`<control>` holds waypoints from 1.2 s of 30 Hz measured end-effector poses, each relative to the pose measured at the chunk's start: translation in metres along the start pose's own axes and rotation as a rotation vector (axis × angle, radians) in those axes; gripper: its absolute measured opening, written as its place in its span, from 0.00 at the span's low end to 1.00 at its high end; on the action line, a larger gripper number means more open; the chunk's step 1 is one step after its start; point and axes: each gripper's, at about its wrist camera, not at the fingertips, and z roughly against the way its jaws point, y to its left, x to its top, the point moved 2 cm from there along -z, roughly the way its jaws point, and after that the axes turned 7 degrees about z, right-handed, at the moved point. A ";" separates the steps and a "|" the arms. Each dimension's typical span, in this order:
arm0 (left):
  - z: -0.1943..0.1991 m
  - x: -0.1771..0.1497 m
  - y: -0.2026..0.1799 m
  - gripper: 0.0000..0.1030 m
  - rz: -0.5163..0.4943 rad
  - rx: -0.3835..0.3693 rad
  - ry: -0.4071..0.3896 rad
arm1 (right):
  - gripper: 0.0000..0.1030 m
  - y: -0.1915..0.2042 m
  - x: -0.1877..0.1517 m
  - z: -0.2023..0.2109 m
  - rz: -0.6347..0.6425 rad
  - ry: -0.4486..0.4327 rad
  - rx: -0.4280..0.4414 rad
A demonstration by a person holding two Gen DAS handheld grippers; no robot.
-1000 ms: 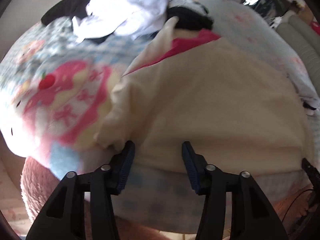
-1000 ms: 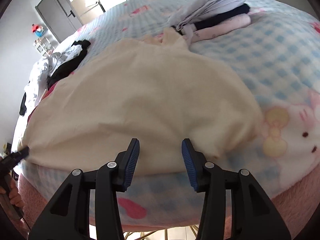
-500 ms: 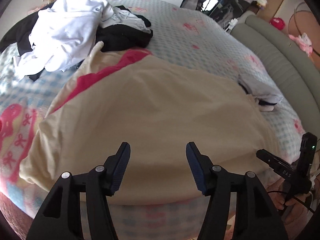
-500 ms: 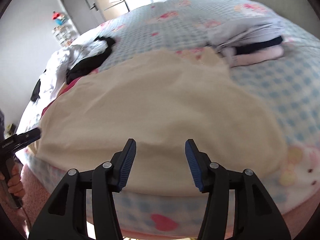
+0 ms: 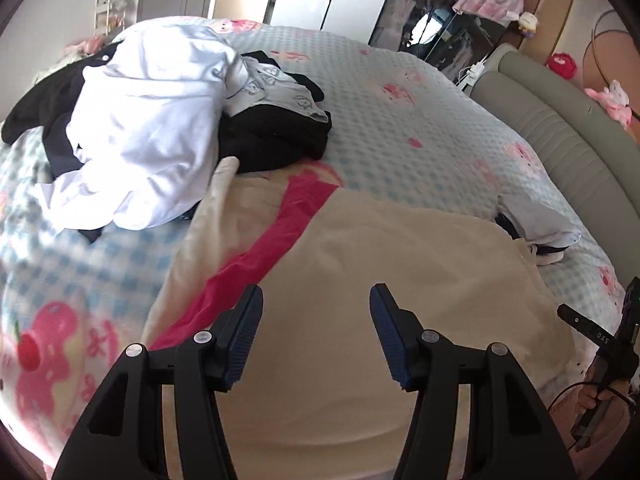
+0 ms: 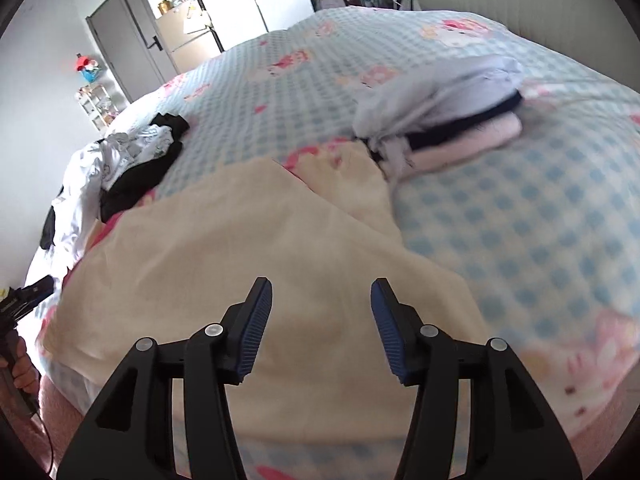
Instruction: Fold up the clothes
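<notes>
A cream garment with a pink-red band lies spread flat on the bed, its lower hem at the bed's near edge. My left gripper hovers open above the garment's left part, nothing between its fingers. The same cream garment fills the right wrist view, and my right gripper hangs open over its right part, holding nothing. One sleeve lies toward the folded stack. The other gripper shows at the edge of each view, in a hand.
A heap of white and black clothes lies on the bed at the far left. A folded stack of grey, navy and pink clothes sits at the far right. The blue checked bedspread covers the bed; a grey padded headboard curves behind.
Both grippers have risen and tilted up from the garment's hem, so more of the bed and room shows. Both stay open.
</notes>
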 end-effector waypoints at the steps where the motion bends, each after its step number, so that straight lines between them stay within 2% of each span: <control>1: -0.015 0.004 -0.002 0.56 0.018 -0.007 0.026 | 0.52 0.003 0.005 -0.008 -0.004 0.007 0.014; 3: -0.050 0.008 0.011 0.56 0.047 0.055 0.083 | 0.52 0.005 0.010 -0.022 -0.008 0.034 0.038; 4: -0.054 0.009 0.023 0.52 0.085 0.044 0.095 | 0.52 0.005 0.007 -0.029 -0.006 0.051 0.034; 5: -0.057 0.009 0.035 0.41 0.122 0.033 0.108 | 0.52 0.005 0.004 -0.036 -0.002 0.068 0.029; 7: -0.065 0.010 0.059 0.31 0.198 0.010 0.132 | 0.47 -0.001 -0.002 -0.043 0.006 0.074 0.024; 8: -0.059 0.010 0.067 0.30 0.243 -0.030 0.122 | 0.40 -0.006 -0.004 -0.040 -0.011 0.056 0.021; 9: -0.052 0.010 0.077 0.30 0.296 -0.061 0.105 | 0.40 -0.011 -0.007 -0.037 -0.029 0.037 0.017; 12: -0.036 0.007 0.094 0.31 0.356 -0.030 0.055 | 0.40 -0.023 -0.016 -0.032 -0.095 0.029 0.011; 13: -0.028 0.005 0.096 0.34 0.359 -0.015 0.034 | 0.40 -0.027 -0.018 -0.031 -0.117 0.026 0.009; 14: -0.018 0.001 0.097 0.48 0.361 0.002 0.013 | 0.41 -0.026 -0.021 -0.029 -0.118 0.031 0.005; 15: -0.009 -0.004 0.095 0.51 0.359 -0.012 -0.007 | 0.42 -0.025 -0.022 -0.026 -0.111 0.037 -0.003; 18: 0.017 -0.028 0.068 0.52 0.295 -0.118 -0.031 | 0.48 -0.017 -0.029 -0.012 -0.104 0.045 -0.004; 19: 0.022 -0.035 0.054 0.53 0.246 -0.123 -0.037 | 0.49 -0.014 -0.032 -0.008 -0.112 0.045 0.009; 21: 0.025 -0.048 0.024 0.53 0.124 -0.079 -0.062 | 0.49 -0.007 -0.041 -0.001 -0.133 0.051 0.063; 23: 0.015 -0.059 0.000 0.53 0.029 -0.086 -0.048 | 0.49 0.008 -0.047 -0.001 -0.111 0.065 0.101; 24: 0.003 -0.065 -0.009 0.53 0.002 -0.058 -0.010 | 0.49 0.017 -0.048 -0.003 -0.086 0.072 0.113; 26: -0.024 -0.078 -0.018 0.53 -0.057 0.027 0.109 | 0.49 0.034 -0.054 -0.012 -0.010 0.107 0.086; 27: -0.035 -0.084 -0.019 0.53 -0.098 0.117 0.145 | 0.49 0.039 -0.058 -0.019 0.017 0.135 0.072; 28: -0.032 -0.085 -0.020 0.52 -0.125 0.158 0.137 | 0.49 0.038 -0.063 -0.026 0.041 0.167 0.041; 29: -0.030 -0.087 -0.020 0.52 -0.152 0.200 0.128 | 0.44 0.035 -0.067 -0.029 0.051 0.191 0.009; 30: -0.023 -0.084 -0.019 0.54 -0.119 0.186 0.116 | 0.39 0.033 -0.067 -0.025 0.053 0.185 -0.004; 32: -0.010 -0.077 -0.016 0.56 -0.053 0.160 0.091 | 0.42 0.029 -0.067 -0.014 0.056 0.170 -0.029; 34: -0.010 -0.072 -0.029 0.57 -0.067 0.104 0.074 | 0.49 0.024 -0.067 -0.004 0.059 0.155 -0.053; 36: -0.022 -0.078 -0.042 0.60 -0.150 0.151 0.095 | 0.50 0.039 -0.061 -0.003 0.073 0.144 -0.023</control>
